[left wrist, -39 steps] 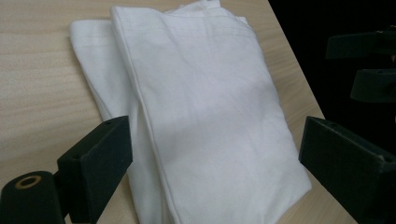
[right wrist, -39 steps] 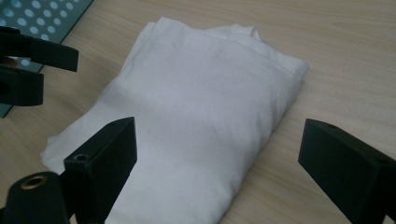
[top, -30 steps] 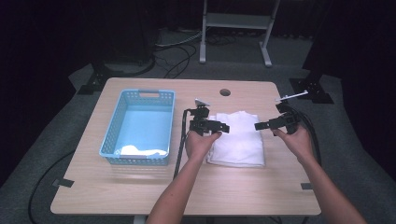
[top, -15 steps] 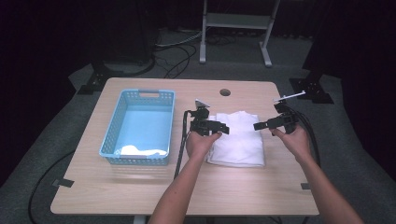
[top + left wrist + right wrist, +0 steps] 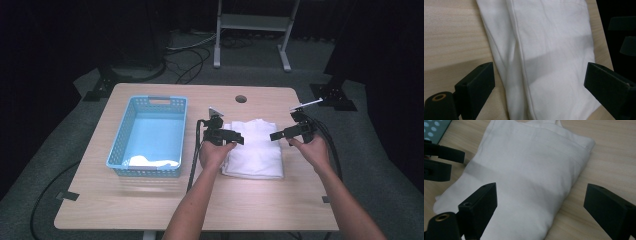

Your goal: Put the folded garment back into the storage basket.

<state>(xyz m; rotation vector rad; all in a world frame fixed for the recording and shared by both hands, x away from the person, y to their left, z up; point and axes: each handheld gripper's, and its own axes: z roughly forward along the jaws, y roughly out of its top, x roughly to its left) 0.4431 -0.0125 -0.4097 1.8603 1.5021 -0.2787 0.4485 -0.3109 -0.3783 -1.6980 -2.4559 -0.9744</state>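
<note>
A folded white garment lies on the wooden table, right of centre. My left gripper hovers at the garment's left edge, open, its jaws pointing right over the cloth. From the right side, my right gripper faces the garment, also open and holding nothing. The two grippers point toward each other across the cloth. Neither jaw pair touches the fabric as far as I can tell.
A light blue plastic basket stands on the left half of the table with a white cloth at its near end. A round hole sits near the table's far edge. Cables trail from both grippers.
</note>
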